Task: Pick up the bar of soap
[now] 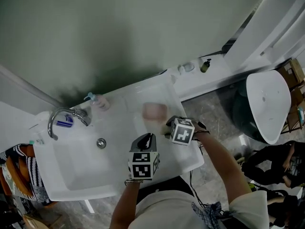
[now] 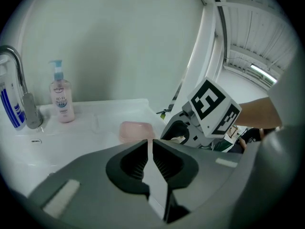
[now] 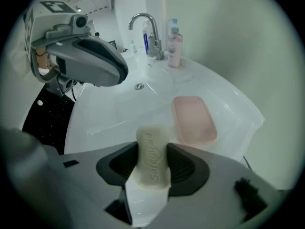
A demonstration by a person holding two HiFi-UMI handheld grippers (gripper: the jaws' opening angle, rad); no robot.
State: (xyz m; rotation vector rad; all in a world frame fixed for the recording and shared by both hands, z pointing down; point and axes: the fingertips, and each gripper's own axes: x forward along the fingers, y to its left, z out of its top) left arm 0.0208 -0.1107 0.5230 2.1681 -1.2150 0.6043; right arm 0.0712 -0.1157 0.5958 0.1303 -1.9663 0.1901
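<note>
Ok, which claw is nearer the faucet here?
Left. The left claw has the faucet ahead to its left; the right claw, shut on the soap bar, sits farther right by the pink dish.

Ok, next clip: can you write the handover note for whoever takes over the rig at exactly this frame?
Right gripper: shut on the bar of soap, which stands upright between the jaws, gripped on its two broad faces.
Left gripper: jaws together, nothing between them, held above the sink beside the right one.
Pink soap dish: empty, on the counter to the right of the basin, just ahead of the right gripper.
Done: the soap is out of the dish and in the grip.
Left: probably only to lift it clear. The grip looks secure, so do not loosen it.
</note>
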